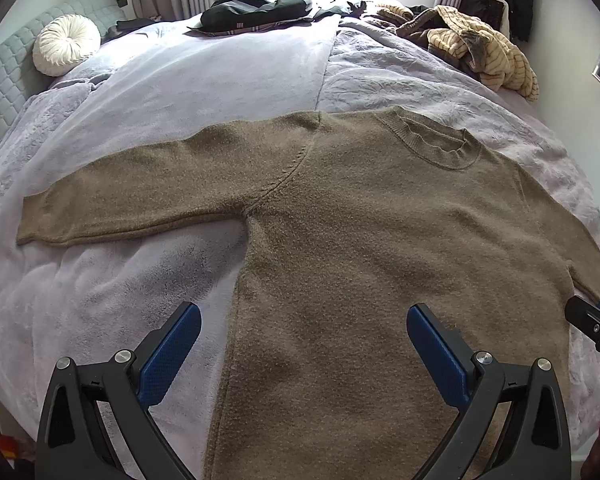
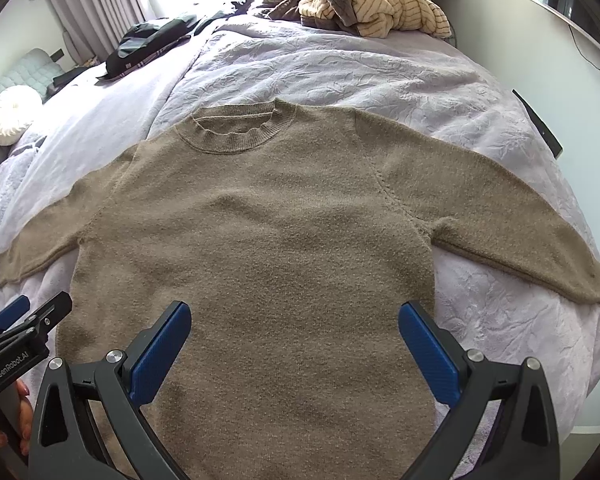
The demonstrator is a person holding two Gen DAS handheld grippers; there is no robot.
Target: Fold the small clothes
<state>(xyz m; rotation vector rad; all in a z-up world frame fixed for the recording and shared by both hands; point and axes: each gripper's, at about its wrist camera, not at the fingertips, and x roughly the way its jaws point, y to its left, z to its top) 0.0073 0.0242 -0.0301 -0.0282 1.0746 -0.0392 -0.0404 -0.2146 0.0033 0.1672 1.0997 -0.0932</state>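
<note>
A tan knit sweater (image 1: 360,232) lies flat and face up on the bed, collar away from me, both sleeves spread out to the sides. It also shows in the right wrist view (image 2: 284,240). My left gripper (image 1: 304,320) is open and empty, hovering over the sweater's lower left part. My right gripper (image 2: 294,316) is open and empty over the lower middle of the sweater. The right gripper's tip shows at the right edge of the left wrist view (image 1: 592,320), and the left gripper shows at the left edge of the right wrist view (image 2: 20,328).
The bed has a lilac blanket (image 1: 204,76) and quilt (image 2: 340,68). A pile of striped cream clothes (image 1: 484,52) and dark clothes (image 1: 256,10) lie at the far side. A round white cushion (image 1: 66,44) sits by the grey headboard (image 1: 4,80).
</note>
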